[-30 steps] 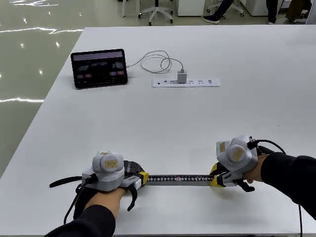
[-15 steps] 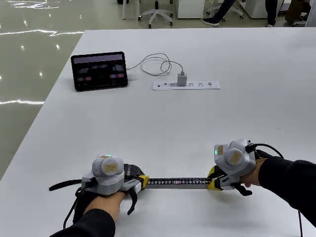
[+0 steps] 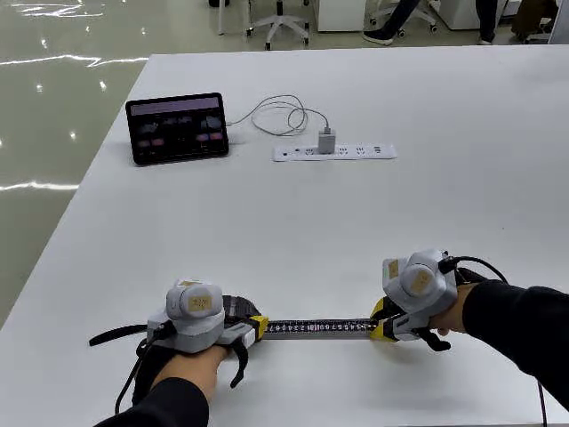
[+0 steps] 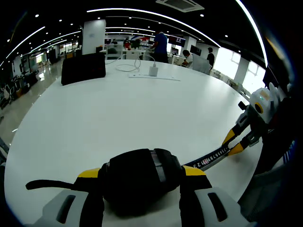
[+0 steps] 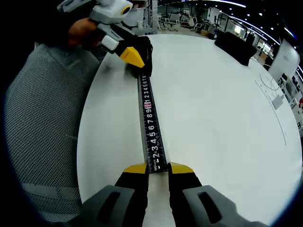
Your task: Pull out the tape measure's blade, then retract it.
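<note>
- Tape measure (image 3: 236, 311) sits near the table's (image 3: 356, 231) front edge, at about 7 o'clock in the head view, with its black body flat on the white top.
- The left gripper (image 4: 142, 172) is clamped round that body, one yellow tip on each side.
- The blade (image 5: 151, 127) is drawn out a short way and runs from the tape measure toward 3 o'clock in the head view, lying low along the table.
- The right gripper (image 5: 158, 168) has its tips closed on the blade's free end, with the low numbers just ahead of them.
- In the right gripper view the blade leads off toward 12 o'clock, to the left gripper and the tape measure at about 11 o'clock.
- Judging by the short stretch showing, this is either an early part of the pull or a late part of the return; one moment alone does not say which.
- To do it well, move the right gripper straight along the blade's own line, without lifting or twisting it, so that the blade does not buckle.
- The left gripper should pin the tape measure down so it cannot slide toward 3 o'clock.
- On the return, I would walk the end back gently rather than let it snap home.
</note>
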`<state>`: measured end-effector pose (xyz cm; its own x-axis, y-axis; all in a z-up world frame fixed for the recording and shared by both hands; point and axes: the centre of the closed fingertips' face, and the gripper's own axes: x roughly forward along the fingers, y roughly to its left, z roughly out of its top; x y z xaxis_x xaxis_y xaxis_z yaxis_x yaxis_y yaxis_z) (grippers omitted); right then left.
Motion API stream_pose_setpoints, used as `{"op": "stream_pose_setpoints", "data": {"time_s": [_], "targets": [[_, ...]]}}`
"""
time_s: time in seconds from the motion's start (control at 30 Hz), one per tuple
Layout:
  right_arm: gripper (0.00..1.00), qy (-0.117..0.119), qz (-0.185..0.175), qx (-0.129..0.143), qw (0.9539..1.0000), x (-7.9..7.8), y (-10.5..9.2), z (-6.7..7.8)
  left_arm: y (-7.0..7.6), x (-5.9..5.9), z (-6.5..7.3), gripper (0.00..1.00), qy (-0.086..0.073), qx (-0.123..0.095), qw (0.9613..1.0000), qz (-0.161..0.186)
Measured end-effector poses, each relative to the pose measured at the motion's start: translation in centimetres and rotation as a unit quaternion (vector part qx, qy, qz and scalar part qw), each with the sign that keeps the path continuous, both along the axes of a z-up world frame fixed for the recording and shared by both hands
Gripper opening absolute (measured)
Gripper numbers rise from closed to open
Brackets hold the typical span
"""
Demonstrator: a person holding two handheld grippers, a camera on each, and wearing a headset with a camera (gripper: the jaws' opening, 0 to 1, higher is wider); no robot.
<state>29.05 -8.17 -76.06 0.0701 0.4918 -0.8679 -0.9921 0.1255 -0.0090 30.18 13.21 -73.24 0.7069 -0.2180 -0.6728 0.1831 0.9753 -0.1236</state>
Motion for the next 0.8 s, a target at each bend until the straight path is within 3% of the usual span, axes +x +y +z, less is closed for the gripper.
{"op": "stream_pose_setpoints", "data": {"time_s": [0.8], "targets": [[0.11,0.002,-0.014,0.016,0.9998,0.1,1.4,0.1,0.0,0.1,0.0,0.6,-0.001,-0.001,1.0,0.0]]}}
